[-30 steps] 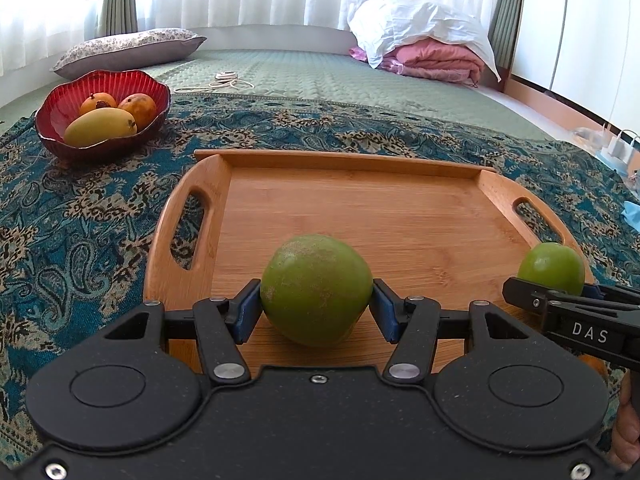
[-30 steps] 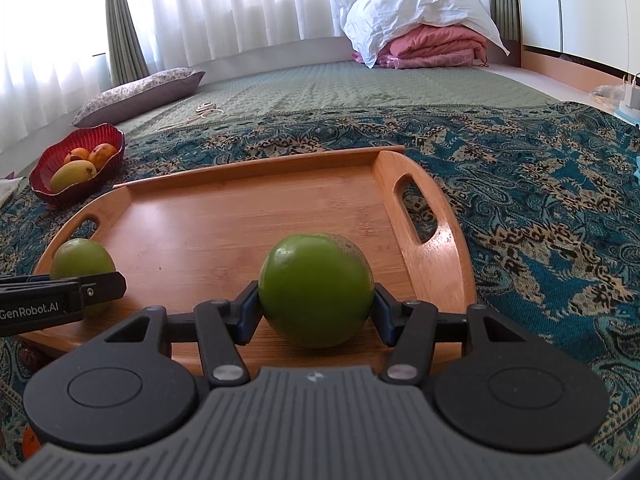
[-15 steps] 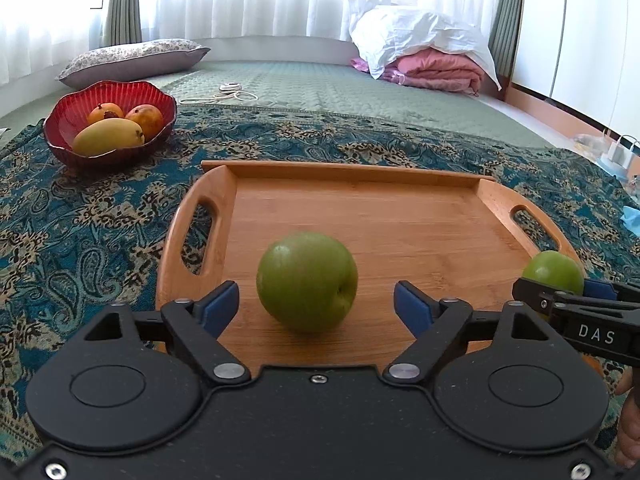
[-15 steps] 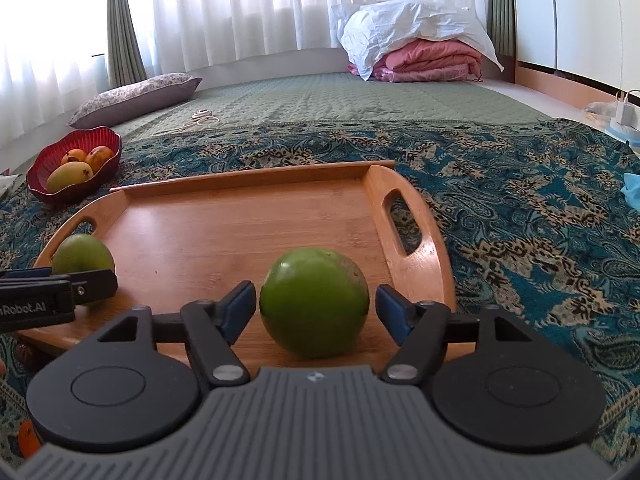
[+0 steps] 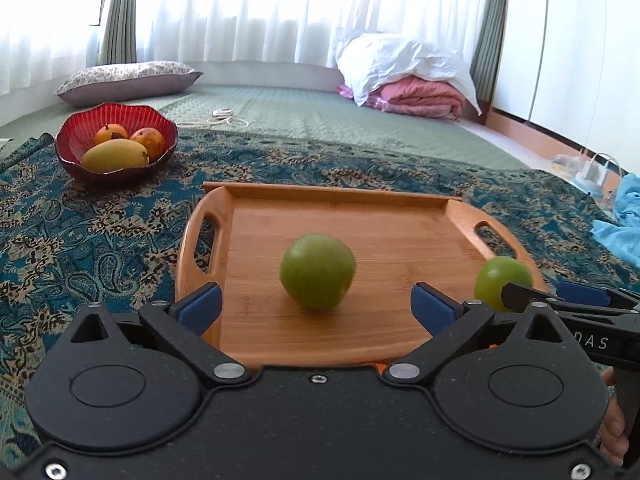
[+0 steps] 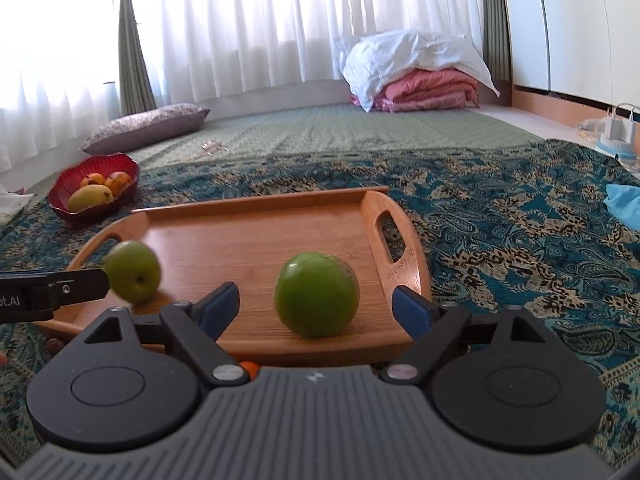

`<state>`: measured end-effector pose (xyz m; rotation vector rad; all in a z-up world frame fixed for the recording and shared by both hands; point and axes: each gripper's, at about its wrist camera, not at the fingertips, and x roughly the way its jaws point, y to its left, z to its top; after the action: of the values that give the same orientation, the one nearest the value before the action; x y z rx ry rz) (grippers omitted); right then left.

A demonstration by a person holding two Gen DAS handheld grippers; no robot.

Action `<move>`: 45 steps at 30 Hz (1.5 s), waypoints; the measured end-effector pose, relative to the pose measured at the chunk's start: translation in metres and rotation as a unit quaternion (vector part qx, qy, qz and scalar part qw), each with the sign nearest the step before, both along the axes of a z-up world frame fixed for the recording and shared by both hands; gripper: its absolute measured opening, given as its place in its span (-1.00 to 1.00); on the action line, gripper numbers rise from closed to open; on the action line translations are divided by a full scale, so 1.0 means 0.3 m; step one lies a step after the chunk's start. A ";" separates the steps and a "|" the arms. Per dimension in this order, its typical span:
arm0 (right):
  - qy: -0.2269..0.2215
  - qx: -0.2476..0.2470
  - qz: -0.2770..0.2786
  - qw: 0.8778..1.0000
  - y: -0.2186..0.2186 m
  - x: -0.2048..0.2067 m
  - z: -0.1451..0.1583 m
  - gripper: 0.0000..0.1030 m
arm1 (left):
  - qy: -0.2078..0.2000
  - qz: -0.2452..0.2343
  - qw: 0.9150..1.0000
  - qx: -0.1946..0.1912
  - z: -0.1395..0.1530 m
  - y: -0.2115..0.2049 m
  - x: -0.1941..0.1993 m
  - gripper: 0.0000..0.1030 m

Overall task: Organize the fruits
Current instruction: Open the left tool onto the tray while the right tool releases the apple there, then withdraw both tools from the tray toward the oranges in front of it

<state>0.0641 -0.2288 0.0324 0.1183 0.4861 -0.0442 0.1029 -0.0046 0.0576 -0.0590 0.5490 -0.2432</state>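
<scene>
Left wrist view: left gripper (image 5: 316,307) spread wide and empty; green fruit (image 5: 317,272) at frame centre on the wooden tray (image 5: 400,216), likely firm, smooth, prone to rolling. Right wrist view: right gripper (image 6: 316,305) equally wide and empty; second green fruit (image 6: 317,294) at centre, best gripped across its widest girth.

I see a smooth wood tray (image 5: 400,220) on a patterned cloth (image 5: 100,248). My green fruits (image 5: 317,271) look smooth with a soft shine. The red bowl (image 5: 68,148) is glossy and ribbed.
</scene>
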 end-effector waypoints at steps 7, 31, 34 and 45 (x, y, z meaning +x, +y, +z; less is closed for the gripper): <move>-0.016 -0.032 0.018 0.999 0.027 -0.087 -0.002 0.85 | -0.017 -0.010 1.000 -0.002 -0.002 -0.006 -0.086 0.99; 0.000 -0.050 0.024 0.998 0.069 -0.193 -0.110 0.97 | -0.028 -0.018 0.999 0.021 -0.121 -0.029 -0.265 1.00; 0.003 -0.041 0.028 0.999 0.071 -0.196 -0.117 0.96 | -0.024 -0.018 0.999 0.019 -0.132 -0.028 -0.273 1.00; 0.006 -0.042 0.035 0.999 0.086 -0.195 -0.132 0.89 | -0.023 -0.035 0.999 0.013 -0.151 -0.022 -0.309 0.99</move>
<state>0.0055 -0.2030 -0.0071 0.0191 0.4990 0.0028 0.0103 -0.0111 0.0124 -0.0097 0.5083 -0.3053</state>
